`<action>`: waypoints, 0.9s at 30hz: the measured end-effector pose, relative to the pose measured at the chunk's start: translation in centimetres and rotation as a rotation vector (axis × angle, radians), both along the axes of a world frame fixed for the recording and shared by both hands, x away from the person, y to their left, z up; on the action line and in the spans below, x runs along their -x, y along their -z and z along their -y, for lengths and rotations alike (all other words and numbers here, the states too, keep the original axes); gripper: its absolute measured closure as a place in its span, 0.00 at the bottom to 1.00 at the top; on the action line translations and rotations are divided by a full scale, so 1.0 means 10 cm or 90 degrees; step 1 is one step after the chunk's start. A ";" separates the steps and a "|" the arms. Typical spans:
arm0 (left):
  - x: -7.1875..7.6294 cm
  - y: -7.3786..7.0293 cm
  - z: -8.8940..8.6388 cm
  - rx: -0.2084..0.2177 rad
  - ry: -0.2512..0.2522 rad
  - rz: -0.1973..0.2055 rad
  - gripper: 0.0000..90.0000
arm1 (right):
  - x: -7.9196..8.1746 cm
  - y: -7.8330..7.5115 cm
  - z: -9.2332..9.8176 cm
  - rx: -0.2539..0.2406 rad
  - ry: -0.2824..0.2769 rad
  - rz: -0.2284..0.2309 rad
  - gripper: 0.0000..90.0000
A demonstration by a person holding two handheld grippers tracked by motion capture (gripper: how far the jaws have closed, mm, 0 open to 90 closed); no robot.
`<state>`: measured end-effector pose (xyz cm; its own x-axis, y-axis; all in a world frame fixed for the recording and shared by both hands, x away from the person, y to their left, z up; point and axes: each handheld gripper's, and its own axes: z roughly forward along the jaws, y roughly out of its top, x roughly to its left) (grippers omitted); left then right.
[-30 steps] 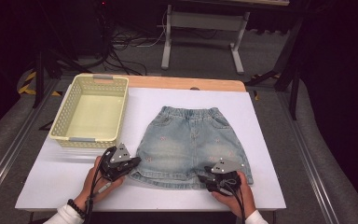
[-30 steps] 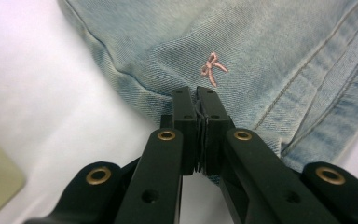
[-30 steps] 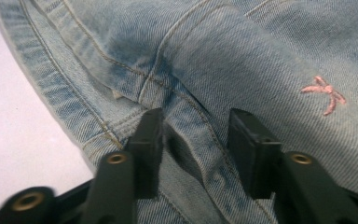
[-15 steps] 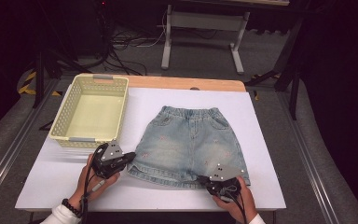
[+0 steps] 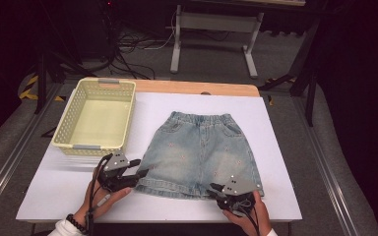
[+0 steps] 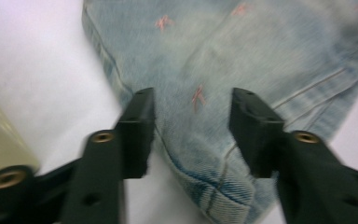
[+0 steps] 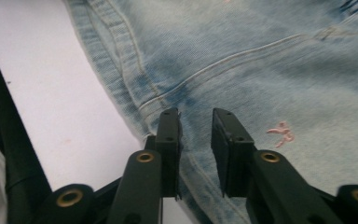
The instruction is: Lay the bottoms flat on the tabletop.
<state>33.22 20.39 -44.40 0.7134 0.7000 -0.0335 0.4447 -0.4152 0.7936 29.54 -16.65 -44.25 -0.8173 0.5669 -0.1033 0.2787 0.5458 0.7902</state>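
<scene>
Light blue denim shorts (image 5: pixel 202 147) with small pink marks lie flat on the white table (image 5: pixel 275 128), waistband away from me. My left gripper (image 5: pixel 139 167) sits at the lower left hem corner. Its jaws have just been opening and now stand wide apart (image 6: pixel 193 95) over the denim (image 6: pixel 242 46), with the folded hem under the gap and no pad pressing on it. My right gripper (image 5: pixel 214 191) is at the lower right hem. Its jaws have also just been opening, to a narrow gap (image 7: pixel 196 114) above the hem seam of the shorts (image 7: pixel 261 60).
A pale yellow lattice basket (image 5: pixel 74 146), with nothing in it, stands at the table's left, just beyond the left gripper; its wall shows in the left gripper view (image 6: pixel 0 140). Bare white table lies right of the shorts. A wooden strip runs along the far edge.
The left gripper's jaws, together before, now stand apart at the hem corner. The right gripper has shifted slightly toward the near edge. The shorts lie as before.
</scene>
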 end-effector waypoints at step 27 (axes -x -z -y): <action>-0.10 0.19 0.19 -0.056 -0.018 -0.049 0.45 | -2.01 -0.18 0.71 -0.048 0.295 -0.014 0.49</action>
<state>34.24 18.45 -46.30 0.6906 0.7228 -0.0249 0.5152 -0.4675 0.7183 49.63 -23.78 -42.40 -0.4772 0.8782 -0.0328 0.4966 0.3003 0.8144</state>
